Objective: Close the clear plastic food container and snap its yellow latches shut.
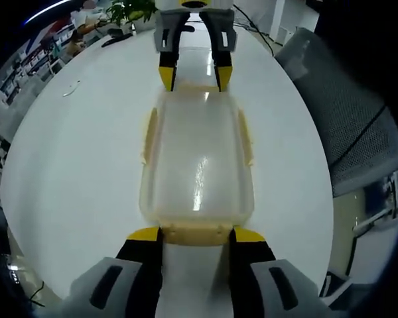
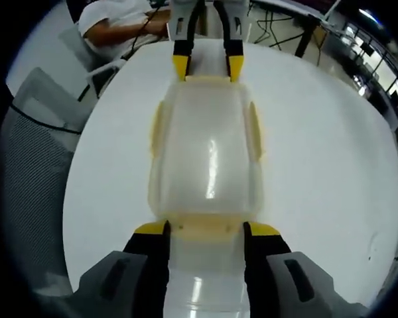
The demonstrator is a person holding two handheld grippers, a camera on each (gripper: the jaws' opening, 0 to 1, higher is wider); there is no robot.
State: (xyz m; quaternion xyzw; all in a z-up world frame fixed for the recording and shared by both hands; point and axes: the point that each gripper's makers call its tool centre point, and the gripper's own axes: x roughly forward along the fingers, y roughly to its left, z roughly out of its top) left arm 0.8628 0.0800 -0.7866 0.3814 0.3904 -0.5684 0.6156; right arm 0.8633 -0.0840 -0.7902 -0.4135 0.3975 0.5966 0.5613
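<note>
Lid's on the container (image 1: 198,165); left tool (image 1: 196,240) and right tool (image 2: 205,233) spread open at end latches, probably unsnapped; press next.

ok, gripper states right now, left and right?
Left hand-held gripper: open, jaws straddling the container's end latch.
Right hand-held gripper: open, straddling the opposite latch.

I see the box (image 1: 198,169) lying flat on the white surface (image 1: 79,165). It is clear plastic, long, with round corners. Its lid is on. It has pale yellow latches (image 1: 149,136), one on each long side and one at each short end. Light shines off the lid.
</note>
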